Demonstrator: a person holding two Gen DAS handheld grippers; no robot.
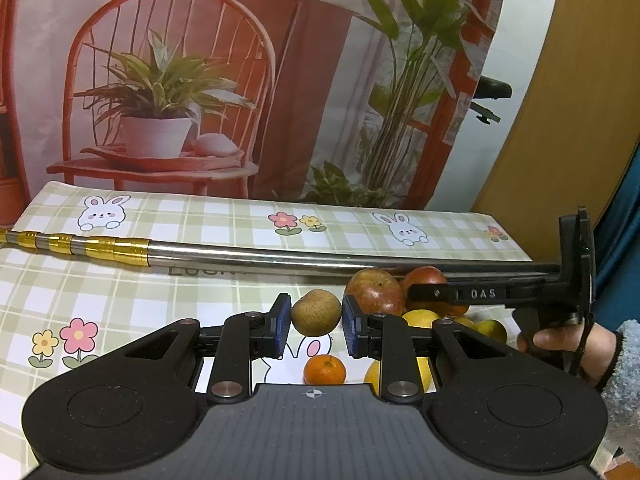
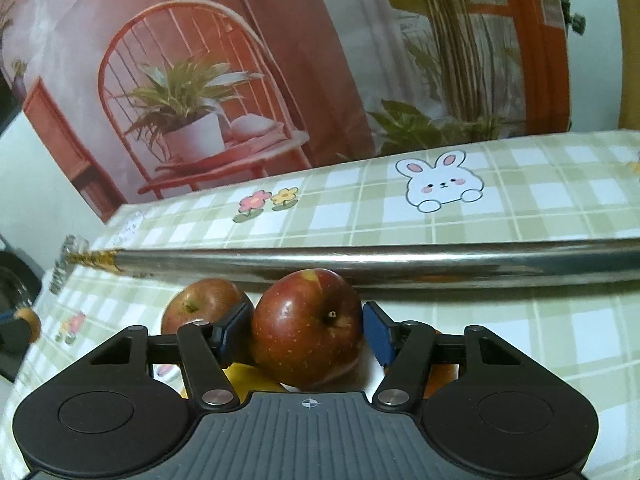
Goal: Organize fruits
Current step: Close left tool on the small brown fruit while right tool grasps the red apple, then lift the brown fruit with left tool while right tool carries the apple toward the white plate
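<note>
1. My left hand-held gripper: blue pads on either side of a brown round fruit; the pads sit just beside or against its flanks, and I cannot tell whether they press it.
2. My right hand-held gripper: clenched on a red apple, stem end facing the camera, one pad against each side.
3. Second red apple: just left of the gripped one, partly behind my right gripper's left finger.
4. Yellow fruit: partly hidden beneath the gripped apple.
5. Small orange: on the table below the brown fruit, near my left gripper's body.
6. Yellow citrus: right of the brown fruit, clustered with the apples; another yellow piece lies behind my left gripper's right finger.
7. Metal pole: silver with gold bands at its left end, lying across the table just behind the fruit.
8. Table: covered in green-and-white check cloth printed with rabbits and flowers.
9. Backdrop: printed scene of a red chair, potted plant and lamp, standing behind the table.
</note>
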